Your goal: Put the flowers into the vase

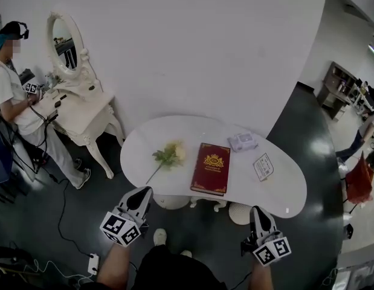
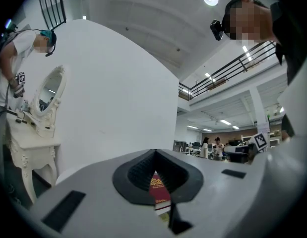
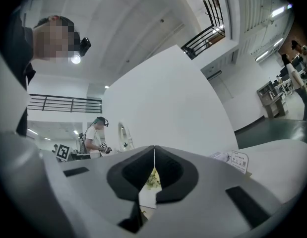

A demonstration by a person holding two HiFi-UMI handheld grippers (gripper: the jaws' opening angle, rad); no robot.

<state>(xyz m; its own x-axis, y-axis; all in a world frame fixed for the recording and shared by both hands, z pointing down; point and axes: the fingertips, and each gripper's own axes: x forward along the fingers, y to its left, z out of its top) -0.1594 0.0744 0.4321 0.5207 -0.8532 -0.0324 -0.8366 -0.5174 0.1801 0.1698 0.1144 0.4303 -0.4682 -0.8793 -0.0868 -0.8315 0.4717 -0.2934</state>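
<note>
We hold our left gripper (image 1: 142, 192) and right gripper (image 1: 258, 211) near the white table (image 1: 283, 189), each with its jaws pressed together on nothing. The flower (image 1: 168, 156) lies on the table, just left of the red book (image 1: 211, 168).

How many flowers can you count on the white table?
1: a pale yellow flower lies on the white table's left part, beside the red book. None seems hidden.

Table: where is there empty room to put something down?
Bare patches: the table's left end beside the flower, its right end past the card, and the strip behind the flower. Crowded between the book, the pack and the card.
</note>
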